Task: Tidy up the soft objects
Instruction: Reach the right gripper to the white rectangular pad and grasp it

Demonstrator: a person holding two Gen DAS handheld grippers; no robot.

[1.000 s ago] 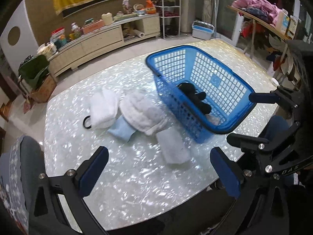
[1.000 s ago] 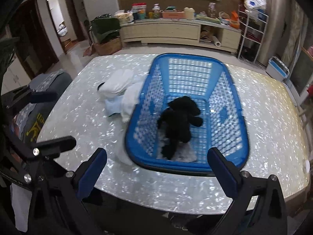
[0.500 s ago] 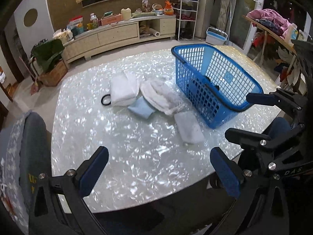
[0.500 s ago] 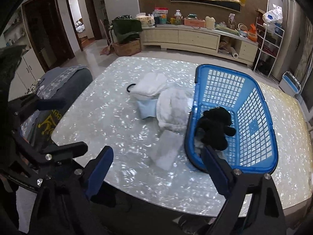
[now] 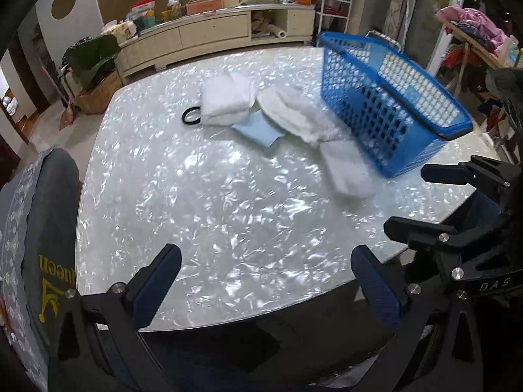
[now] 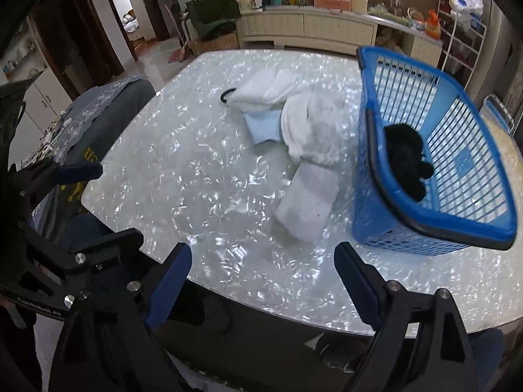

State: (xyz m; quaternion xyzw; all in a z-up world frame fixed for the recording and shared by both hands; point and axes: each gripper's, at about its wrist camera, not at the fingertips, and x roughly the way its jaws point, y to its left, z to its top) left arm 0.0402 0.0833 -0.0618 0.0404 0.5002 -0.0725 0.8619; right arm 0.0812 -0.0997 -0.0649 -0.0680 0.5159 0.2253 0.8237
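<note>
Organizing barely begun: one black plush toy [image 6: 405,160] lay in the blue basket [image 6: 434,228] near the table's [image 5: 228,215] right edge, four white and pale-blue folded cloths [image 5: 225,99] remained mid-table, and left gripper [image 5: 266,289] and right gripper [image 6: 263,285] both hung wide, empty, over the near edge.

From my right camera I see the right gripper [image 6: 263,274] with its blue-padded jaws spread wide over the near edge of the pearly white table [image 6: 196,176]. A folded white towel [image 6: 309,204] lies just beside the blue plastic lattice basket [image 6: 470,176], which holds a black plush toy [image 6: 405,160]. Beyond sit a fluffy white bundle [image 6: 313,124], a pale blue cloth [image 6: 263,125] and another folded white towel [image 6: 264,89].
</note>
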